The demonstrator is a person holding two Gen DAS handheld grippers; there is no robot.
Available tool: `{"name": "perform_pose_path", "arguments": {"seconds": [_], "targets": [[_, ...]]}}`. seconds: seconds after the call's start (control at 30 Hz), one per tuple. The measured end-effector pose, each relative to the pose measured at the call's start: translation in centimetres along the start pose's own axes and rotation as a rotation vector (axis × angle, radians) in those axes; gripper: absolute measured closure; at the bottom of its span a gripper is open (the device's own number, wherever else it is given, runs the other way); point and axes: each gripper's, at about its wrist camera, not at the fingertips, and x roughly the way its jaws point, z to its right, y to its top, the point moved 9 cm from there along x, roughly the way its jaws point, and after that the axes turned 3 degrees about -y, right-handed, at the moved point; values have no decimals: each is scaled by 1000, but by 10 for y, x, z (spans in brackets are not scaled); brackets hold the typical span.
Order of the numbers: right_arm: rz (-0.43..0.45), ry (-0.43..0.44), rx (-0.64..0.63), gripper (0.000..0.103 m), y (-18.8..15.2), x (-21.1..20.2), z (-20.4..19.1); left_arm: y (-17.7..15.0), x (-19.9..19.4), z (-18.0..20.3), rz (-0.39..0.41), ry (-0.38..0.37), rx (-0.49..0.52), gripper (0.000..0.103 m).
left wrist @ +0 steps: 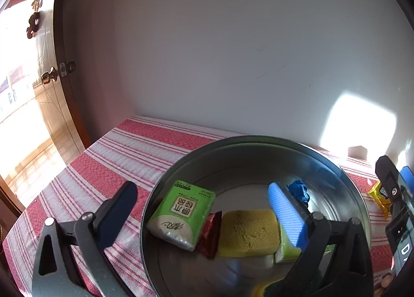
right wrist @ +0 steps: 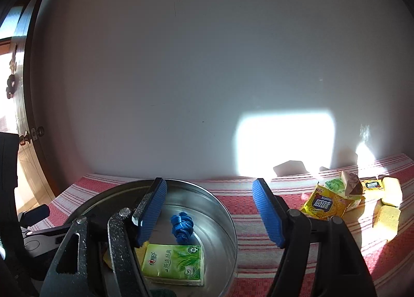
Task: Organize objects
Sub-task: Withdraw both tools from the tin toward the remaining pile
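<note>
surface: red-striped tablecloth (left wrist: pixel 108 157), metal basin (left wrist: pixel 181 165) | room: white wall (left wrist: pixel 233 38) | left gripper (left wrist: pixel 204 209) released | right gripper (right wrist: pixel 209 209) released

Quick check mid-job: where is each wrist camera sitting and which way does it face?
Left wrist: over the left gripper, angled down at the metal bowl holding a tissue pack and sponge; own open fingers show, right gripper at the edge.
Right wrist: over the right gripper, facing the wall across the striped cloth; open fingers show.
Shared: bowl, blue bundle, cloth.
</note>
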Motion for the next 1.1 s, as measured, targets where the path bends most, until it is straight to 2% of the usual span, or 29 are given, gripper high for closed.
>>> {"name": "perform_pose_path", "arguments": {"seconds": [0.13, 0.27, 0.4, 0.67, 0.77, 1.1], "targets": [[10, -79, -5, 31, -5, -2, 22, 1, -6, 6, 40, -19, -6, 1], [-10, -122, -6, 31, -12, 0, 42, 1, -13, 11, 69, -49, -41, 1], [-18, -141, 1, 31, -15, -8, 66, -1, -19, 19, 91, -74, -63, 1], [-83, -167, -84, 31, -30, -1, 67, -12, -34, 37, 166, -98, -85, 2], [-81, -161, -97, 31, -31, -6, 69, -17, -44, 45, 200, -101, -87, 2], [-115, -193, -107, 31, -36, -15, 107, -38, -46, 91, 186, -122, 72, 2]]}}
